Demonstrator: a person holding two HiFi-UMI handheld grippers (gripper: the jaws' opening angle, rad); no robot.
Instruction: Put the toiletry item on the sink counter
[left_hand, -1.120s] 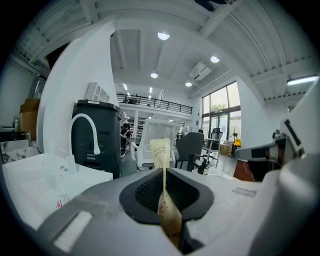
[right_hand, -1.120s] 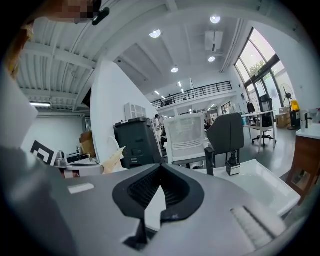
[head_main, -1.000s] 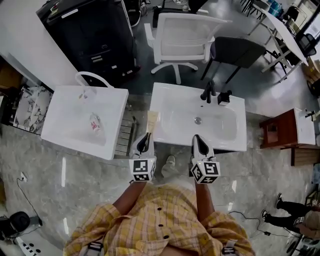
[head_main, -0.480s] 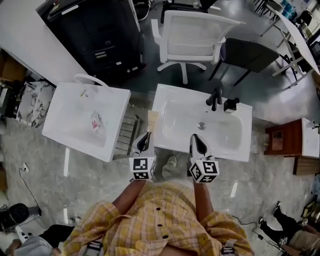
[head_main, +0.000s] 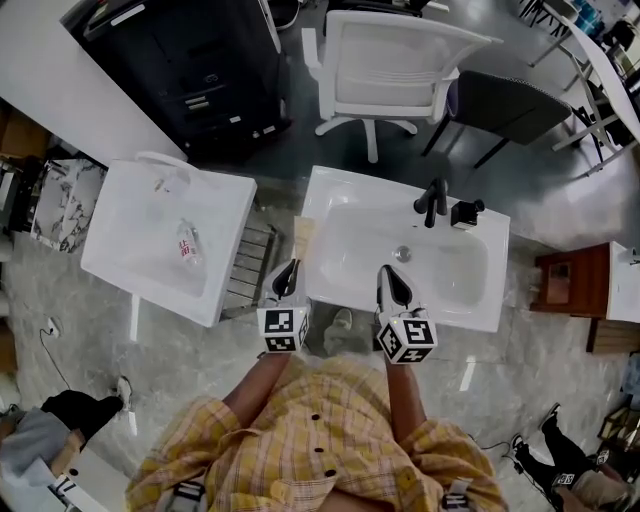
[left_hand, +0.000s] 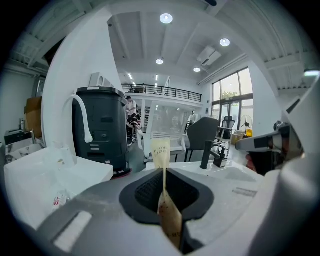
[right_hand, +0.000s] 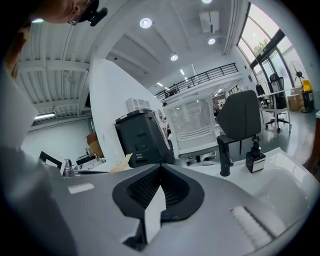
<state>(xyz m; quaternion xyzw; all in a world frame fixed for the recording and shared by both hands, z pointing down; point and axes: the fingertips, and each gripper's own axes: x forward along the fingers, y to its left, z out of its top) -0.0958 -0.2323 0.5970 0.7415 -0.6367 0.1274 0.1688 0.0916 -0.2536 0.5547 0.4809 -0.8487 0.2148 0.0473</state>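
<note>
The sachet (left_hand: 161, 152) is pinched upright between the left gripper's (head_main: 288, 278) narrow jaws, at the left rim of the sink (head_main: 318, 215). The right gripper (head_main: 393, 288), jaws together, hangs over that sink's front edge. The other sink (head_main: 115, 215) holds a small bottle (head_main: 188, 246).

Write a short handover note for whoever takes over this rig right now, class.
Left gripper: shut on a thin beige sachet, held upright.
Right gripper: jaws together, a white sliver between them that I cannot identify.
The sachet hangs by the left edge of the sink counter, not set down.
Done: sachet in hand at the sink. Left: lay it on the counter, let go.
</note>
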